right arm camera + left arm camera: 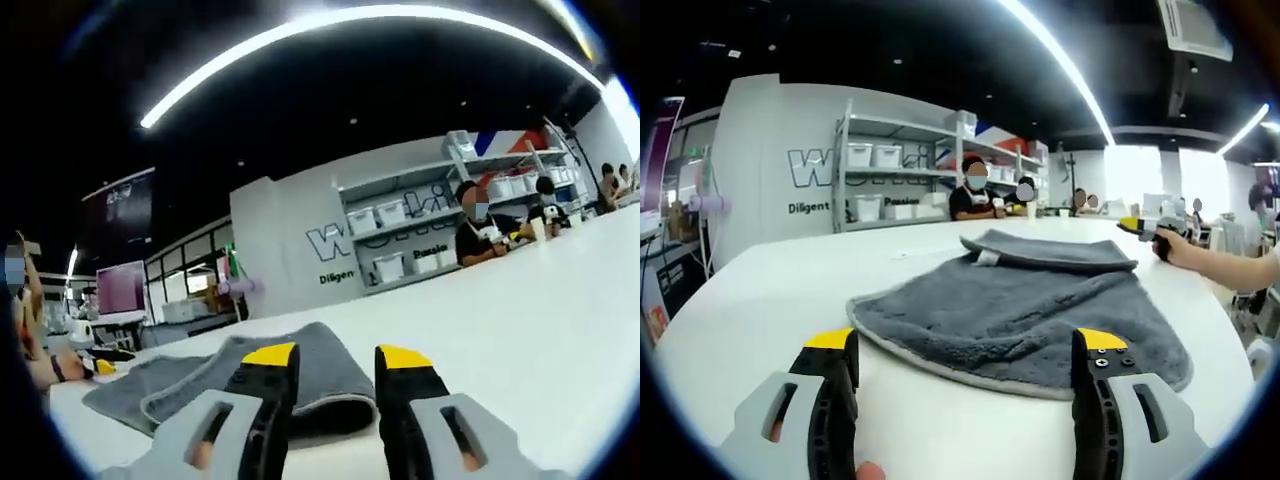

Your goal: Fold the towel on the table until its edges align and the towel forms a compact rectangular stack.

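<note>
1 grey towel [1025, 315] lies on the white surface [770, 300], partly folded, with 1 flap doubled over on its far side. 2 sets of tongs are present: the left tongs [970, 365] hover released above the near hem, jaws wide apart and empty. The right tongs [335, 375] stand just short of the towel's folded edge [300, 385], jaws slightly parted, grasping nothing.

A grey towel [1025, 315] lies on the white counter [770, 300], its far part folded over into a second layer. The left gripper [965, 365] hovers at the near edge, fingers [835, 375] wide apart, touching nothing. Far right, a hand [1180, 245] holds the right gripper [1145, 228], seemingly off the towel.
</note>
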A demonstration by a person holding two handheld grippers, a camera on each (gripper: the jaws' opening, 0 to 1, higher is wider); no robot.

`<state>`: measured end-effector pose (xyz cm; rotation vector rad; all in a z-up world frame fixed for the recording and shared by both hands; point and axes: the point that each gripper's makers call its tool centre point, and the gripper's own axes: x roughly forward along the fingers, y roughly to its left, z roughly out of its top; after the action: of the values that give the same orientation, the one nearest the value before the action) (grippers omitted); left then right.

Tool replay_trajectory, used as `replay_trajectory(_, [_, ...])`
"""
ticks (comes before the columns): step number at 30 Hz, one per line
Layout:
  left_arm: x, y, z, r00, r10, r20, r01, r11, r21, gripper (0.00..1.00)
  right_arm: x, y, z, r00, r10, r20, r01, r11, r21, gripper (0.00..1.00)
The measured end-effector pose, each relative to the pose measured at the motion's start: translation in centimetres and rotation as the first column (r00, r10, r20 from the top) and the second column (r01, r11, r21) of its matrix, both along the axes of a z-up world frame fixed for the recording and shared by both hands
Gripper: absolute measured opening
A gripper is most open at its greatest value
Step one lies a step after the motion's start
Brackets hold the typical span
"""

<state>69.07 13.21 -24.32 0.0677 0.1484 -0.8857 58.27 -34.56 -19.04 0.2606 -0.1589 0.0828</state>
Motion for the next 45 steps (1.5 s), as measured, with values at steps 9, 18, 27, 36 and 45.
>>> replay_trajectory(9, [0.0, 0.2, 0.1, 1.000, 0.005, -0.002, -0.005, 1.000, -0.013, 0.86, 1.6, 4.1, -0.1, 0.989, 0.146, -0.015, -0.147, 0.985, -0.094, 0.66])
replay_trajectory(18, [0.1, 0.2, 0.1, 1.000, 0.007, -0.004, -0.007, 1.000, -0.014, 0.86, 2.8, 6.7, -1.5, 0.972, 0.211, -0.099, -0.228, 0.951, -0.211, 1.00])
replay_trajectory(27, [0.2, 0.2, 0.1, 1.000, 0.008, -0.004, -0.008, 1.000, -0.010, 0.86, 2.8, 7.7, -1.8, 0.960, 0.257, -0.114, -0.277, 0.936, -0.219, 1.00])
replay_trajectory(36, [0.1, 0.2, 0.1, 1.000, 0.008, -0.003, -0.008, 1.000, -0.009, 0.86, 2.7, 10.1, -3.0, 0.929, 0.326, -0.178, -0.364, 0.892, -0.268, 1.00])
replay_trajectory(45, [0.2, 0.2, 0.1, 1.000, 0.006, -0.004, -0.006, 1.000, -0.008, 0.86, 2.1, 13.3, -4.8, 0.864, 0.428, -0.265, -0.497, 0.808, -0.315, 1.00])
